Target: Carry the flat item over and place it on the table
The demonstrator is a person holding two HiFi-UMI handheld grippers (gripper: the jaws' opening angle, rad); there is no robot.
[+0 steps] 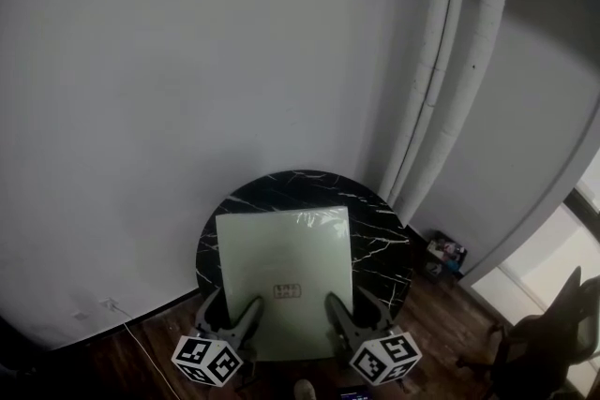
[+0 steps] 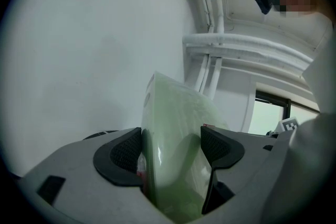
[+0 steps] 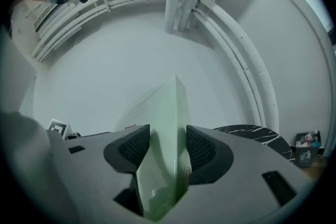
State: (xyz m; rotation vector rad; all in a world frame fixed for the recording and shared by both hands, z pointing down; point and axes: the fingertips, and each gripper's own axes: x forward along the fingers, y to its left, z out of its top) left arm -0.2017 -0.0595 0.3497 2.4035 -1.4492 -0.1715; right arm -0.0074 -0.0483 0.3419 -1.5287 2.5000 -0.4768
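A flat pale green square item (image 1: 284, 276) in clear wrap is held level over the round black marble table (image 1: 375, 229), covering much of its top. My left gripper (image 1: 246, 314) is shut on the item's near left edge, and my right gripper (image 1: 336, 312) is shut on its near right edge. In the left gripper view the green item (image 2: 173, 165) fills the gap between the dark pads (image 2: 123, 155). The right gripper view shows the same item (image 3: 165, 149) edge-on, clamped between its pads (image 3: 202, 152).
A white wall rises behind the table, with white pipes (image 1: 441, 61) running up at the right. A small box of things (image 1: 445, 253) sits on the wooden floor right of the table. A dark office chair (image 1: 553, 333) stands at lower right. A cable (image 1: 141, 337) lies on the floor at left.
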